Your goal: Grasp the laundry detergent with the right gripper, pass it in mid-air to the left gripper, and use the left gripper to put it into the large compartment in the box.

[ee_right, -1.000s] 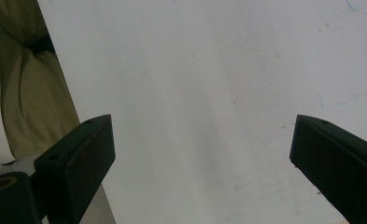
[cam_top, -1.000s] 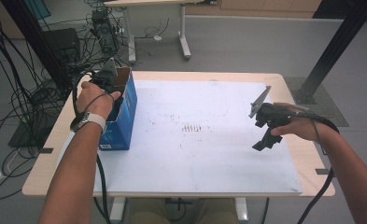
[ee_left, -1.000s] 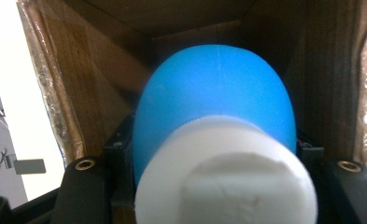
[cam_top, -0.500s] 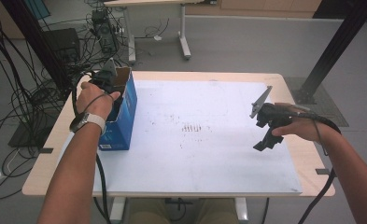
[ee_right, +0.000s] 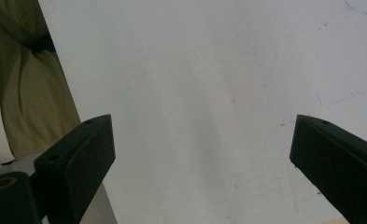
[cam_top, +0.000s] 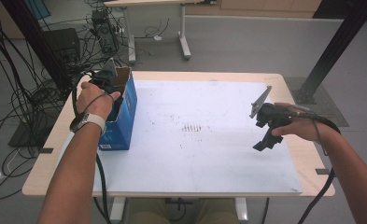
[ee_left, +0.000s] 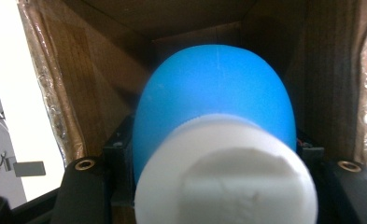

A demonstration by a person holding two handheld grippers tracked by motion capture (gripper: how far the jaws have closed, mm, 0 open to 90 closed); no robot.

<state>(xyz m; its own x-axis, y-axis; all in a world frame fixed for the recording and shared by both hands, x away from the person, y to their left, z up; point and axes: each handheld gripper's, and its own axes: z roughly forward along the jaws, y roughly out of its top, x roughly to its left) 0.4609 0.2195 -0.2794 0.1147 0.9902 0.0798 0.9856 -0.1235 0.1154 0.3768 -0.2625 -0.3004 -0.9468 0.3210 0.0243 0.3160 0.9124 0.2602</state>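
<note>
An open blue cardboard box (cam_top: 121, 122) stands at the table's left side. My left gripper (ee_left: 214, 186) reaches down inside it, between the brown inner walls (ee_left: 85, 93). Its jaws are shut on a blue rounded object (ee_left: 216, 88) with a white cap (ee_left: 225, 172) that faces the camera. In the high view the left hand (cam_top: 95, 100) covers the box opening. My right gripper (cam_top: 265, 142) hangs open a little above the white sheet (cam_top: 209, 154) at the right side, jaws pointing down. Nothing lies between its fingers (ee_right: 78, 154).
The white sheet covers most of the wooden table (cam_top: 52, 140); faint dark marks (cam_top: 193, 128) sit near its middle. Cables and a stand (cam_top: 31, 84) crowd the floor to the left. A black post (cam_top: 330, 51) rises beyond the right corner. A second table (cam_top: 181, 28) stands behind.
</note>
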